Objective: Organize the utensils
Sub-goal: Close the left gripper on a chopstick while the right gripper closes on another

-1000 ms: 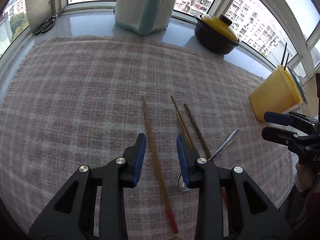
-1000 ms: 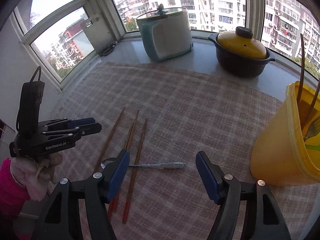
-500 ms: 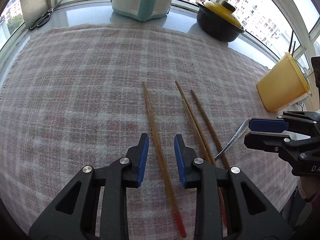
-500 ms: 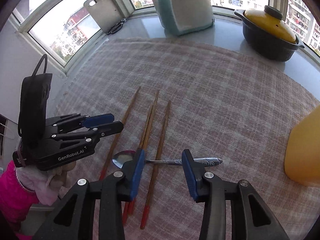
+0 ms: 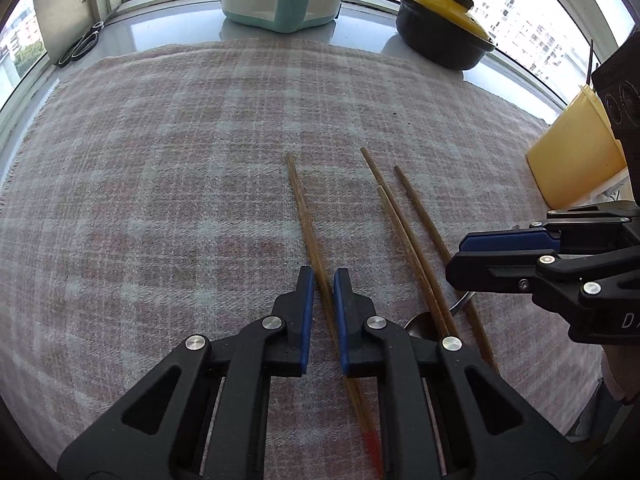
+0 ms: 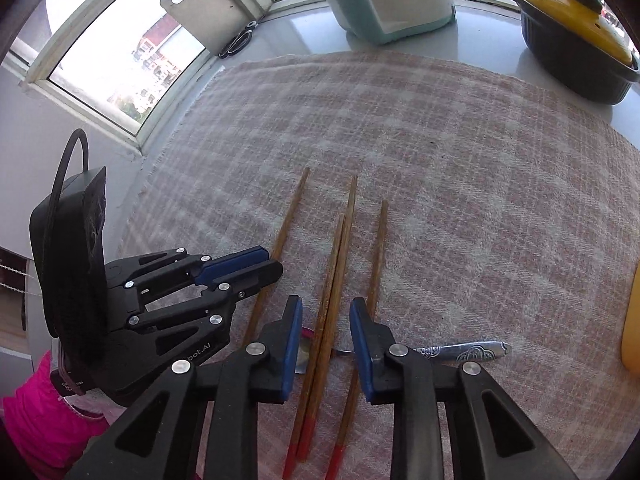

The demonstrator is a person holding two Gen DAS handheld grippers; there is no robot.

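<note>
Chopsticks of brown wood with red ends lie side by side on the pink checked cloth (image 5: 168, 168) covering the bench. The left gripper (image 5: 320, 284) has just been closing, its jaws clenched on the leftmost single chopstick (image 5: 306, 224). The right gripper (image 6: 325, 312) has also been closing; its jaws straddle the middle chopstick pair (image 6: 340, 256), pads not yet touching, above a silver metal spoon (image 6: 464, 350).

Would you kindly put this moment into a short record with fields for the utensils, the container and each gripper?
surface: checked cloth
chopsticks: four, lying flat; single chopstick apart, pair side by side, fourth chopstick to their right
spoon: metal spoon under the chopsticks
container: yellow bucket, at the cloth's right edge
left gripper: jaws just closing, pads on the single chopstick
right gripper: jaws just closing around the pair, gap visible
</note>
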